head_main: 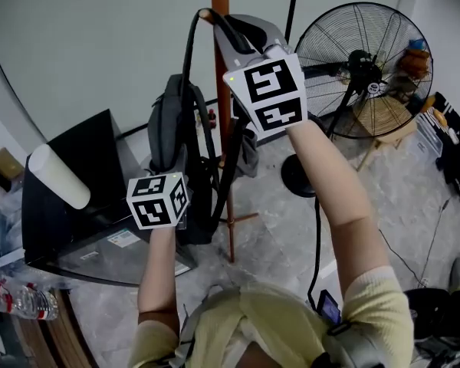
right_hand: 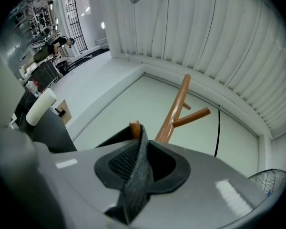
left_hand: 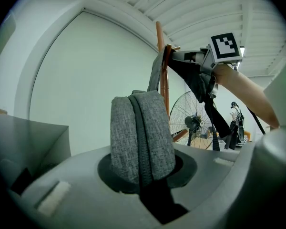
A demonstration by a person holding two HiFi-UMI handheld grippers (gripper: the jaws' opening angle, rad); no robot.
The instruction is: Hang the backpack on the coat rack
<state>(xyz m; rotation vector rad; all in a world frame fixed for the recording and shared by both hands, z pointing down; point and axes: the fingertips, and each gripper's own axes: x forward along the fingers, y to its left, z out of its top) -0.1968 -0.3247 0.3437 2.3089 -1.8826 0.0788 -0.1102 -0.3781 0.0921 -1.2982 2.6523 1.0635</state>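
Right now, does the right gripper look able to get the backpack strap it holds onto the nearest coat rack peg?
Probably yes: the right gripper is shut on the backpack strap, the coat rack peg shows its tip right behind the strap, and nothing stands between them.

A pale wall (head_main: pixel 84 44) fills the upper left; a black pedestal fan (head_main: pixel 364 71) stands upper right on mottled grey floor (head_main: pixel 276 228); a dark cabinet (head_main: pixel 100 152) sits left.
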